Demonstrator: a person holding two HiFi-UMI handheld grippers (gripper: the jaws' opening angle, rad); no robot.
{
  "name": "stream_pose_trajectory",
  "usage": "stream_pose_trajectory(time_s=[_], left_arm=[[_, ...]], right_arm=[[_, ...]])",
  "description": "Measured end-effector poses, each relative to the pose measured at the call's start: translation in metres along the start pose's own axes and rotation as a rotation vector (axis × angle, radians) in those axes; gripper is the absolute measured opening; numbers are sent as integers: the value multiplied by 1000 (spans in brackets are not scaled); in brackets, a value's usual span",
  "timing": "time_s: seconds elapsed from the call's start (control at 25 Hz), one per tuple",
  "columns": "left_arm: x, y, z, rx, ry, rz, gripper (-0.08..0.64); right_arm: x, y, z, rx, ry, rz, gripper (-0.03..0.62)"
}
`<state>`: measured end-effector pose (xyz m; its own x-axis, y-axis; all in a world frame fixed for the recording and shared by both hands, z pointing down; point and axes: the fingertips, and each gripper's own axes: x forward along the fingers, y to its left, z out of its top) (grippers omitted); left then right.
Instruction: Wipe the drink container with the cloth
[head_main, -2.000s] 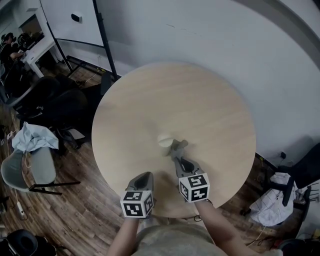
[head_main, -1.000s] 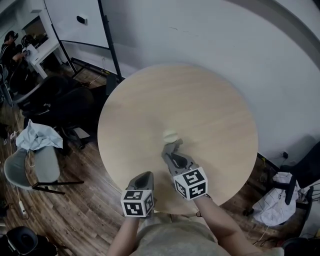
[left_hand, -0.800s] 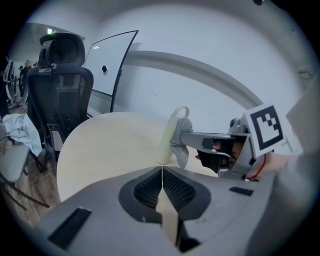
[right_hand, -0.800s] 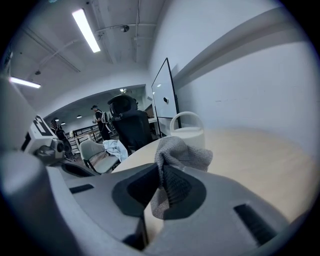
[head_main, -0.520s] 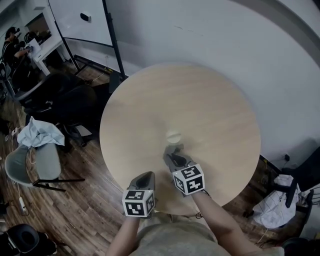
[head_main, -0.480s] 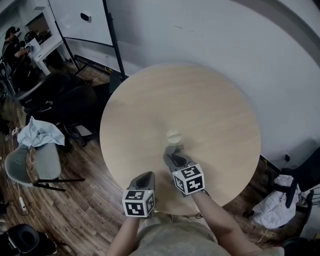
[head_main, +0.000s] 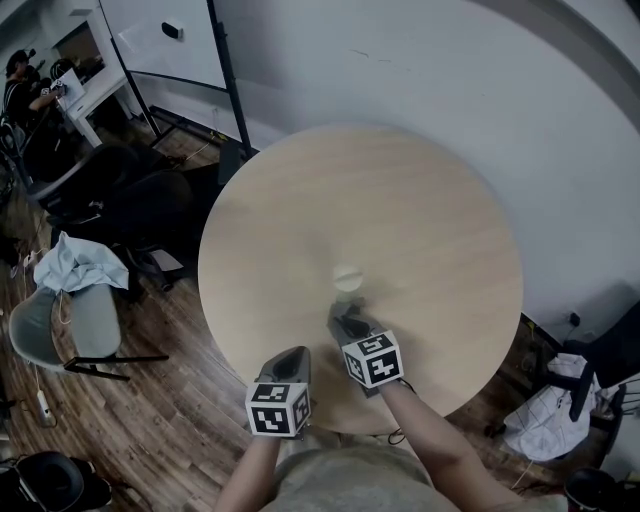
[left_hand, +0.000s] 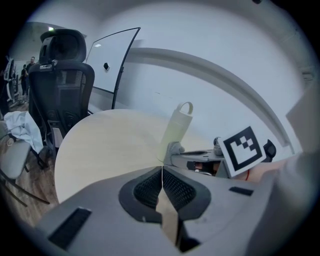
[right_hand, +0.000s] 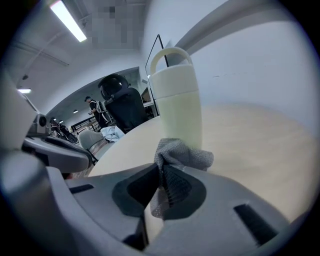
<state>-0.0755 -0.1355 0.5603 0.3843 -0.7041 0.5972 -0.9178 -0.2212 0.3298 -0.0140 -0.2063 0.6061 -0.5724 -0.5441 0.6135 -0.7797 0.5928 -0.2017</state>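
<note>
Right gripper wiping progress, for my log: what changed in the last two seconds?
The right gripper, shut on the cloth, swung from the drink container's right side to its near side. The drink container stayed upright; the left gripper stayed shut and idle.

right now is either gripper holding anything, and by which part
The right gripper holds the grey cloth, pinched at a bunched fold, a tuft poking past its fingers. The left gripper is shut on nothing.

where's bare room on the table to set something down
The table is bare from the drink container to its far, left and right edges. Crowded only nearside: left gripper, and right gripper holding the cloth.
</note>
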Motion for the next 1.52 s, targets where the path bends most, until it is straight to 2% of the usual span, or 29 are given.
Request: stream_pose_trajectory(time_s=[0.44,0.72,0.92,1.28,1.36,1.52], left_arm=[[5,1,1,-6,1,3,5],[2,5,0,-10,-1,20,5],[-2,6,-2,-15,-2,26,5],[-8,6,-7,-11,-10,29,5],[-10,6,-7,-12,-11,31,3],[-12,6,-7,-10,-12,33,5]], right_arm=[[19,-8,-25,12,78,-16,14],[20,-9,-29,32,80,-25,14],[8,6,-15,35,24,5,14],[-17,68,27,-14,-71,193,14],[-22,72,41,-25,-106,200,14],[-31,69,75,-57,-194,158,14]])
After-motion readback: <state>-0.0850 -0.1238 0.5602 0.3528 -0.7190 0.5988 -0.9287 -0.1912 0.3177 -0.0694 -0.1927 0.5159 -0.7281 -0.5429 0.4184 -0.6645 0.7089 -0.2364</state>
